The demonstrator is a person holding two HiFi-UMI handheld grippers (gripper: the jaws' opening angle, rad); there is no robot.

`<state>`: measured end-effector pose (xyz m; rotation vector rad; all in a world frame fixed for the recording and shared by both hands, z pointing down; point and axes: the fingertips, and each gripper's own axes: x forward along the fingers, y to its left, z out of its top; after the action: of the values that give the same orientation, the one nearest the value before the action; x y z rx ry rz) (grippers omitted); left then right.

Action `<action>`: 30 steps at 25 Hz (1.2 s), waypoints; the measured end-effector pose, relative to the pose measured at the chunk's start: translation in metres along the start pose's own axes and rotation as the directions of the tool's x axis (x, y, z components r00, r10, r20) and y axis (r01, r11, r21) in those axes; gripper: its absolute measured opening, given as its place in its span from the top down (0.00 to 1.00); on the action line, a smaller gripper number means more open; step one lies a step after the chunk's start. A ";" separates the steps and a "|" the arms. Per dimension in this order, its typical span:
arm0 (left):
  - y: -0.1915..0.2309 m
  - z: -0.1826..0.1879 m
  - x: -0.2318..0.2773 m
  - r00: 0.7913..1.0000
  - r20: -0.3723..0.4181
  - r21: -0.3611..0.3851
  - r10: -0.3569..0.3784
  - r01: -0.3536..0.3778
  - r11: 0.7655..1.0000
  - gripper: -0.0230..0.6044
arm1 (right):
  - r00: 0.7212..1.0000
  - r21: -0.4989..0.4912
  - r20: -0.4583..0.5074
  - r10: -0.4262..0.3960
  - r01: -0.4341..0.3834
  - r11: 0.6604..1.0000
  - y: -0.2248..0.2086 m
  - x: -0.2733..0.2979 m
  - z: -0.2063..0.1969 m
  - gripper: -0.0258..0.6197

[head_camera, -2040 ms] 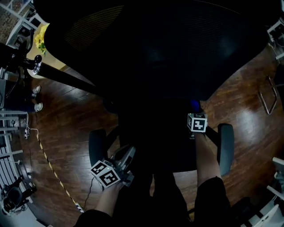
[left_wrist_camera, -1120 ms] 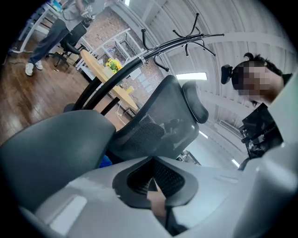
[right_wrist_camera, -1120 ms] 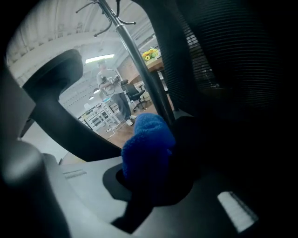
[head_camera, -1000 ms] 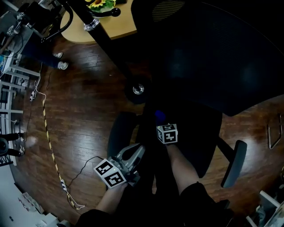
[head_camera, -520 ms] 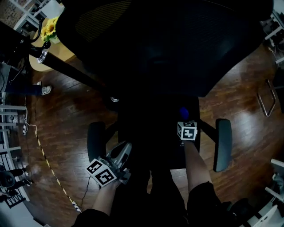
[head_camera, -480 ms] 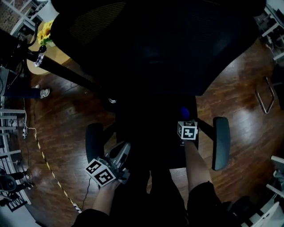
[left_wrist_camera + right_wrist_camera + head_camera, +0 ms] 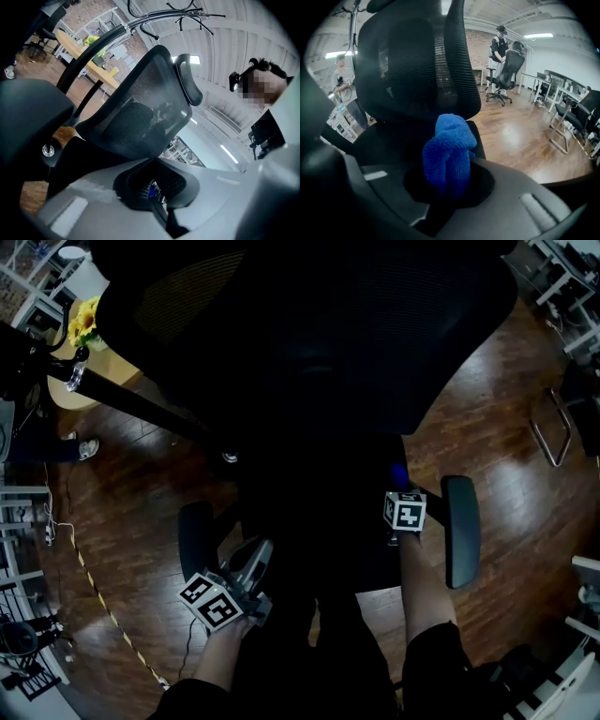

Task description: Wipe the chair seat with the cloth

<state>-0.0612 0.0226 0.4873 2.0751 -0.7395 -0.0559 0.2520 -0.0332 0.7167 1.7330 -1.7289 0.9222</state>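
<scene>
One black chair (image 7: 309, 343) stands close by, with two armrests (image 7: 459, 531). One blue cloth (image 7: 449, 150). Two grippers: left hand-held gripper (image 7: 255, 559), right hand-held gripper (image 7: 401, 486).

The black mesh office chair (image 7: 309, 334) stands on the wooden plank floor (image 7: 141, 521); a round wooden tabletop (image 7: 105, 360) lies behind, to its left.

Dark wood plank floor (image 7: 141, 512), glossy, w/ glare patches at rt. Black office chair (image 7: 309, 352) stands on it, centre. Left side: striped tape (image 7: 103, 592) runs diag. across the boards, white shoe (image 7: 88, 448) further up. Round wooden bench (image 7: 67, 390) w/ yellow flowers (image 7: 82, 322) at top left. Bent metal frame (image 7: 548, 432) on the floor at rt.
</scene>
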 end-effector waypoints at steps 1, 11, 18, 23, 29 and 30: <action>0.002 0.002 -0.006 1.000 0.007 -0.001 0.002 -0.002 1.000 0.98 | 1.000 0.009 0.011 0.018 -0.018 1.000 0.011 -0.001 0.002 0.91; 0.017 0.035 -0.067 0.986 0.160 -0.024 0.038 -0.035 0.999 0.98 | 0.900 -0.113 -0.040 0.433 -0.435 0.893 0.299 0.010 -0.010 0.91; 0.019 0.041 -0.081 0.978 0.204 -0.049 0.033 -0.024 0.999 0.98 | 0.815 -0.215 -0.179 0.551 -0.579 0.786 0.424 0.008 -0.057 0.91; 0.008 0.036 -0.085 0.981 0.195 -0.051 0.023 -0.014 0.999 0.98 | 0.841 -0.254 -0.150 0.519 -0.540 0.802 0.404 -0.001 -0.062 0.91; 0.007 0.030 -0.059 0.991 0.134 -0.031 0.004 0.000 1.000 0.98 | 0.930 -0.169 -0.098 0.354 -0.366 0.915 0.286 0.013 -0.071 0.91; 0.007 0.029 -0.054 0.993 0.118 -0.029 -0.003 0.007 1.000 0.98 | 0.943 -0.144 -0.093 0.321 -0.332 0.932 0.263 0.011 -0.072 0.91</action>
<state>-0.1175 0.0266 0.4628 2.0592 -0.8007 -0.1929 -0.0172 0.0018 0.7440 1.3213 -2.0240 0.9397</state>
